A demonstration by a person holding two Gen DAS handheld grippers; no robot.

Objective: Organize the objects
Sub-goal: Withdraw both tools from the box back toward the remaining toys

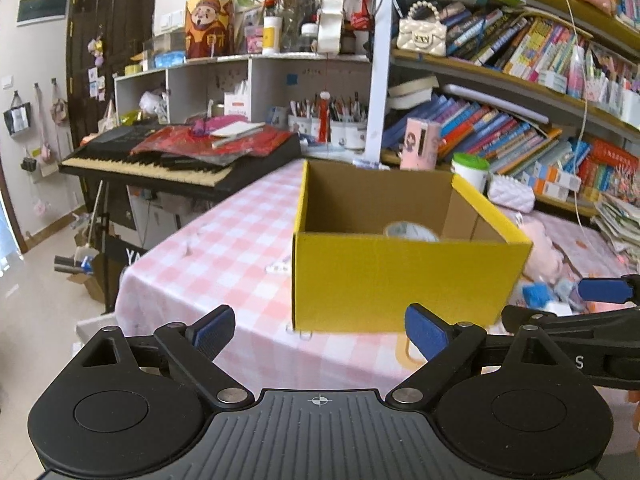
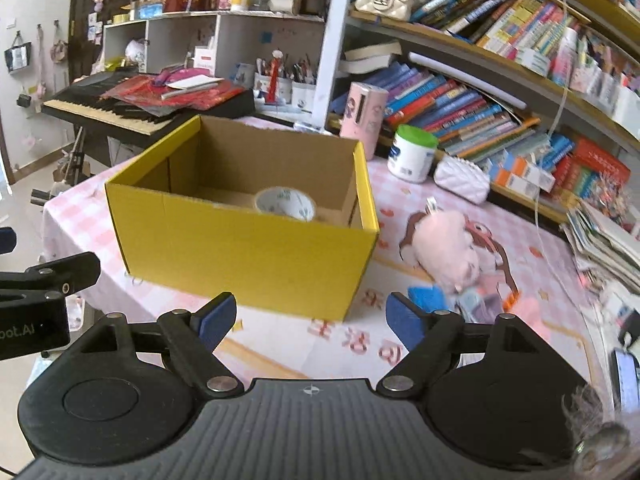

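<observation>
Step in hand: between placements, as it looks; one item already lies in the box (image 2: 248, 248) and neither gripper carries anything.
Box: a yellow cardboard box, open at the top, standing on the surface (image 1: 224, 248), which is covered by a pink checked cloth.
Tape: a roll of tape (image 2: 285, 204) rests on the floor of the box, towards its far right corner; in the left wrist view only its top edge (image 1: 408, 232) shows over the near wall.
Left gripper: the left gripper (image 1: 318, 334) has its jaws spread wide with nothing between them; it faces the near wall of the box from just in front.
Right gripper: the right gripper (image 2: 310, 320) is likewise wide apart and empty, aimed at the near right corner of the box.
Things left out: a pink plush toy (image 2: 452, 252) lies on the surface to the right of the box, and near it are a blue block (image 2: 428, 298) and some small blurred items that cannot be told apart.
Others nearby: a white tub with a green lid (image 2: 412, 154) and a white quilted pouch (image 2: 462, 178) sit further back by the bookshelf (image 2: 500, 92).
Next move: probably the right gripper swings right and down over the blue block or the plush toy, centres the piece between its pads, then closes.
Care needed: the loose pieces lie close together, so the jaws must straddle one alone; the soft toy will squash under the grip.
</observation>
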